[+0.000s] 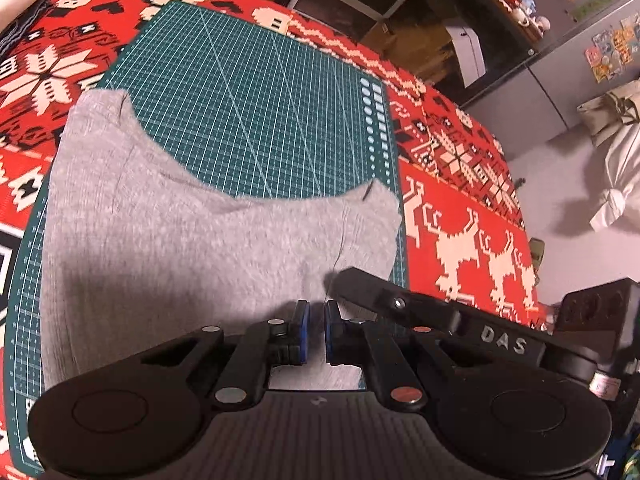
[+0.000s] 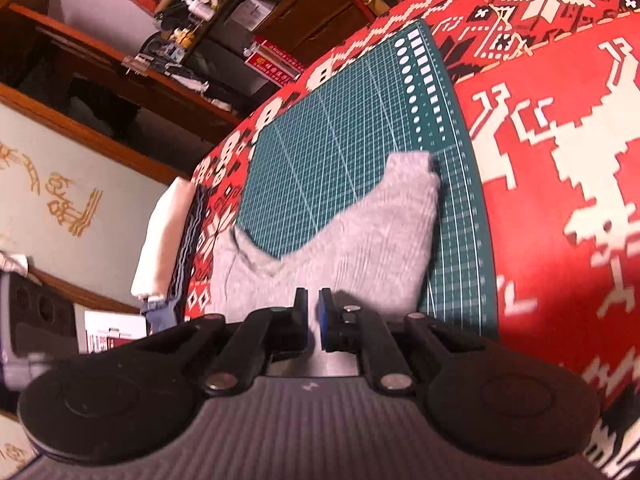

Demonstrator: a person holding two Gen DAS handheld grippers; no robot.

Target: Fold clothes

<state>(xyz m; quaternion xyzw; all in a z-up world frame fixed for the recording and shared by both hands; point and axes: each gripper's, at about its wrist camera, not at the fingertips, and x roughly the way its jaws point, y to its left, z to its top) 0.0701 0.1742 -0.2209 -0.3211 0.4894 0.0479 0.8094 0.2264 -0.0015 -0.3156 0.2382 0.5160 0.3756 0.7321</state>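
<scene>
Presently grey garment (image 1: 168, 240) lies flat on green mat (image 1: 248, 92), covering its near half. Left gripper (image 1: 316, 312) and right gripper (image 2: 313, 308) hover above it, jaws narrowly parted, empty.

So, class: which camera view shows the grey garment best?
The left wrist view: the grey garment fills it, both corners visible on the green cutting mat. The right wrist view shows it smaller and blurrier.

Two close wrist views over one green mat (image 1: 260, 120).
</scene>
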